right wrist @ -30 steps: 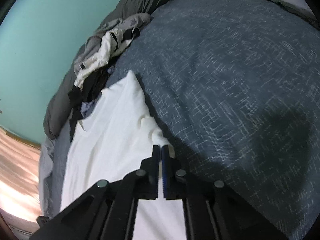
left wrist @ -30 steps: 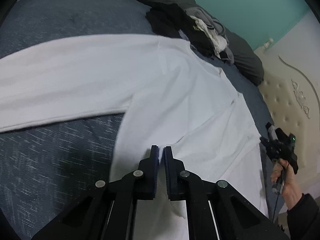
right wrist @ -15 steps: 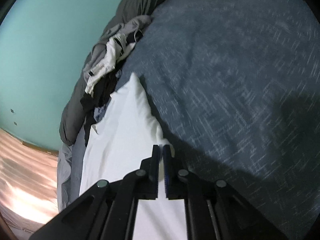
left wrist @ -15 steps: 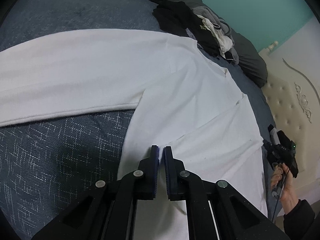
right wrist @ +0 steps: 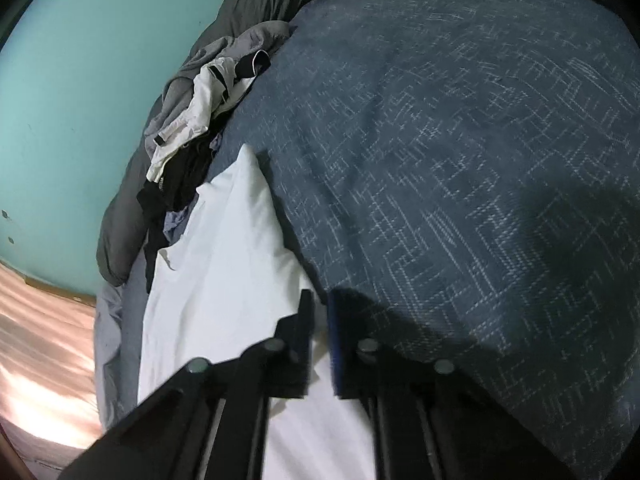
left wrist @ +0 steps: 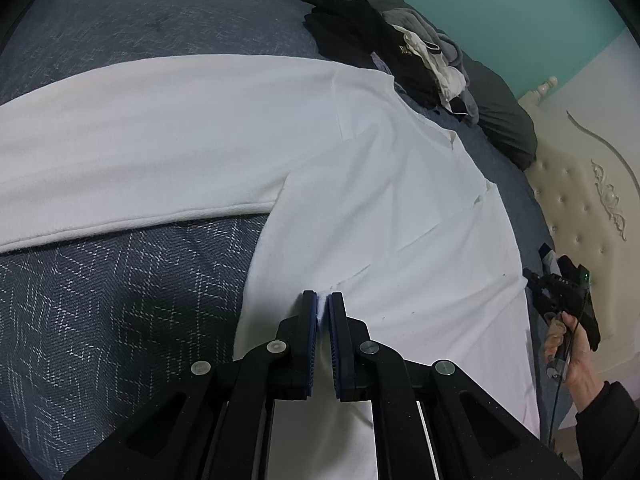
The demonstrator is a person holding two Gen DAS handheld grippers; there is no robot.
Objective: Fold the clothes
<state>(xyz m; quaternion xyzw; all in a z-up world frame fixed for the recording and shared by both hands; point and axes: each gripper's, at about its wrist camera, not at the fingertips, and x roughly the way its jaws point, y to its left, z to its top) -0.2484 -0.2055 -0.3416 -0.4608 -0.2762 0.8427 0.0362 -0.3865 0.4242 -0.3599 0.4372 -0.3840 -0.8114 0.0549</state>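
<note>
Since a second ago the view from your left hand has barely changed, though the pile of dark clothes (left wrist: 384, 56) now sits a little further toward the top right; in your right hand's view the white shirt's raised fold looks narrower and more drawn in than before, and the picture there is blurred.

Your left gripper (left wrist: 323, 312) has its jaws nearly together, pinching a small ridge of the white shirt (left wrist: 360, 184) between the blue pads. The shirt lies spread on the bed (left wrist: 120, 304), on its dark blue patterned cover. One long sleeve (left wrist: 140, 152) stretches flat toward the left edge of that view, and the body runs down toward the camera. Beyond the collar lies the heap of dark and pale clothes, next to a grey duvet (left wrist: 504, 120). At the far right you see your right hand (left wrist: 568, 344) holding the handle of the other tool, in front of a cream tufted headboard (left wrist: 576, 200).

Your right gripper (right wrist: 319, 308) also has narrow jaws, and white fabric shows between them at the shirt's (right wrist: 224, 264) edge, where cloth meets the blue cover (right wrist: 460, 160). A raised fold of the shirt peaks just ahead of the jaws. The teal wall (right wrist: 80, 80) fills the left of that view.
</note>
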